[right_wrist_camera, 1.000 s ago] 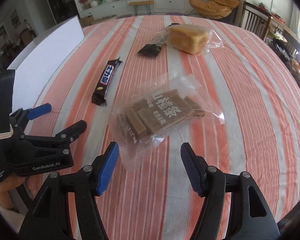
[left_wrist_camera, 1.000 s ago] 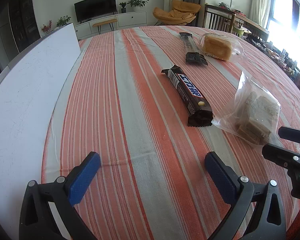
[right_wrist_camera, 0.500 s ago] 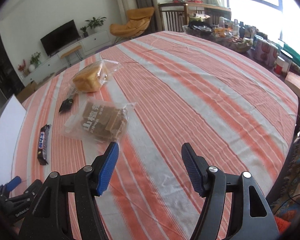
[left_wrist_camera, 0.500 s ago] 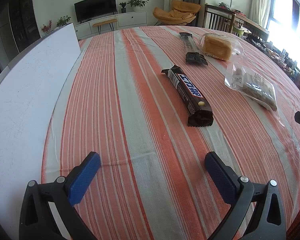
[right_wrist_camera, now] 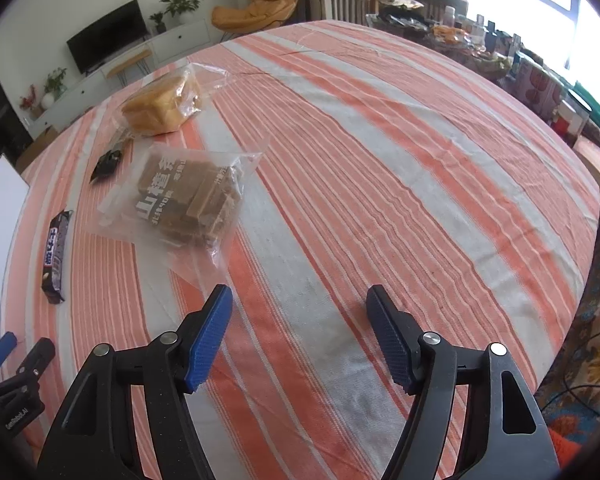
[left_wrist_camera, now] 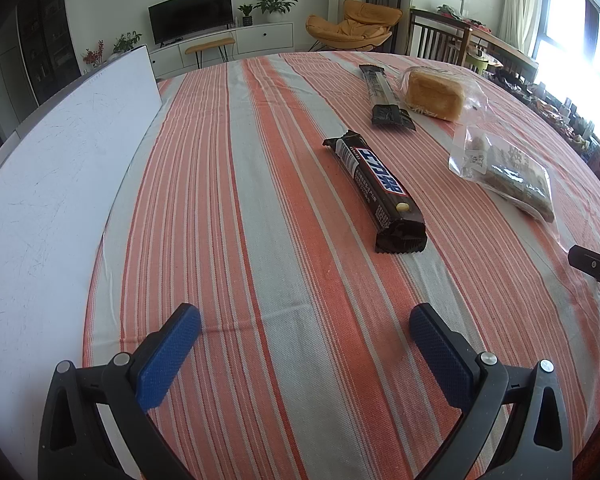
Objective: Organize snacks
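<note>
Right gripper (right_wrist_camera: 298, 334) hangs over bare striped tablecloth (right_wrist_camera: 380, 184), its jaws having just been opening and now standing wide apart with nothing between them. The likely next pick, a clear bag of brown snack bars (right_wrist_camera: 184, 196), lies just ahead and to its left, beside the blue left finger (right_wrist_camera: 208, 338); a clean grab would mean swinging left and closing across the bag's body, not its loose film. Farther left lie a chocolate bar (right_wrist_camera: 55, 254) and bagged bread (right_wrist_camera: 160, 106). Left gripper (left_wrist_camera: 304, 354) waits, also spread and empty.

The left gripper (left_wrist_camera: 305, 328) hangs tilted downward with jaws spread and empty, while at its three o'clock the right gripper (right_wrist_camera: 299, 312), jaws just widened, likewise holds nothing.
</note>
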Available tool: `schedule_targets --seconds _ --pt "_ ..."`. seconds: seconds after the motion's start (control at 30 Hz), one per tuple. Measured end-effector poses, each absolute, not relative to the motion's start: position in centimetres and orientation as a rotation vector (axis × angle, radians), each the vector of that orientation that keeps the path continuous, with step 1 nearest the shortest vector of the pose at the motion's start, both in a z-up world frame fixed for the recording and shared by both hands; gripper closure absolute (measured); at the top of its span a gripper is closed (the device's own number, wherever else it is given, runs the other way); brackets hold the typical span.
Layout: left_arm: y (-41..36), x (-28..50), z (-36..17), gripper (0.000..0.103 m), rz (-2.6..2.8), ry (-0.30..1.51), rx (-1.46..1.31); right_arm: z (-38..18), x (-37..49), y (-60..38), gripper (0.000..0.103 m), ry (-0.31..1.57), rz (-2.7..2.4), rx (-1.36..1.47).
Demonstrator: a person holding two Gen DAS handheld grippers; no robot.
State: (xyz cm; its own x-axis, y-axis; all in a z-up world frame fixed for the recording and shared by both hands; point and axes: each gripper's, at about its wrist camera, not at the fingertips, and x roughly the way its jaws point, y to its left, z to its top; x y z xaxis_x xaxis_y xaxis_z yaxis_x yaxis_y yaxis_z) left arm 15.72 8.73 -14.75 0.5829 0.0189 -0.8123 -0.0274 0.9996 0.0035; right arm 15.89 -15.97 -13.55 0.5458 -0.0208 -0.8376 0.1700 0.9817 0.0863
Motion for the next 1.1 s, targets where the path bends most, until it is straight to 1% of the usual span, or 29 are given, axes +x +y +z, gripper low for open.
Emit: schedule_targets --seconds 0.13,0.23,0.33,0.37,0.43,0.5,0.53,0.57,0.6,0.63,0.67,0.7,1.03,1.07,1.1 --pt "8.8 15.8 -14.6 0.000 0.000 0.958 -0.012 -13.7 16.0 -15.5 0.026 0.996 -0.118 0.134" --pt "8.5 16.3 -13.4 0.000 -0.064 0.936 -0.077 -13.6 16.0 -15.6 0.026 0.993 -0.114 0.146" --pt "7.4 18.5 -12.3 0.000 -0.072 0.931 -0.093 -13.7 16.0 -15.6 0.023 0.992 -0.107 0.152" --pt "6.9 19.6 -12.2 0.002 -0.070 0.938 -0.088 -13.7 16.0 -15.6 0.023 0.993 -0.109 0.146" --pt "5.9 21.5 -12.4 0.011 -0.055 0.952 -0.060 -13.7 16.1 -15.3 0.022 0.996 -0.112 0.132" --pt "5.1 23.3 -13.2 0.027 -0.044 0.992 -0.023 -13.7 16.1 -15.3 0.022 0.997 -0.112 0.131" --pt "4.8 24.0 -13.7 0.033 -0.050 1.016 -0.016 -13.7 16.1 -15.4 0.022 0.996 -0.111 0.134" --pt "4.4 24.2 -13.7 0.040 -0.027 0.990 0.026 -13.7 16.1 -15.4 0.022 0.996 -0.110 0.137" --pt "4.2 24.3 -13.7 0.057 -0.048 0.975 0.037 -13.7 16.1 -15.5 0.022 0.995 -0.109 0.139" --pt "4.2 24.3 -13.6 0.066 -0.070 0.971 0.035 -13.7 16.1 -15.5 0.022 0.995 -0.108 0.140" --pt "4.2 24.2 -13.5 0.079 -0.063 0.973 0.048 -13.7 16.1 -15.5 0.022 0.995 -0.109 0.140" --pt "4.5 24.1 -13.5 0.084 -0.063 0.978 0.048 -13.7 16.1 -15.5 0.022 0.995 -0.109 0.139" --pt "12.1 18.7 -13.0 0.085 0.032 0.967 -0.021 -13.6 16.1 -15.5 0.022 0.993 -0.111 0.144" --pt "12.6 18.2 -13.2 0.084 0.032 0.963 -0.029 -13.6 16.1 -15.4 0.022 0.994 -0.113 0.141" --pt "12.9 17.9 -13.4 0.081 0.033 0.958 -0.041 -13.6 16.2 -15.4 0.022 0.995 -0.115 0.138"
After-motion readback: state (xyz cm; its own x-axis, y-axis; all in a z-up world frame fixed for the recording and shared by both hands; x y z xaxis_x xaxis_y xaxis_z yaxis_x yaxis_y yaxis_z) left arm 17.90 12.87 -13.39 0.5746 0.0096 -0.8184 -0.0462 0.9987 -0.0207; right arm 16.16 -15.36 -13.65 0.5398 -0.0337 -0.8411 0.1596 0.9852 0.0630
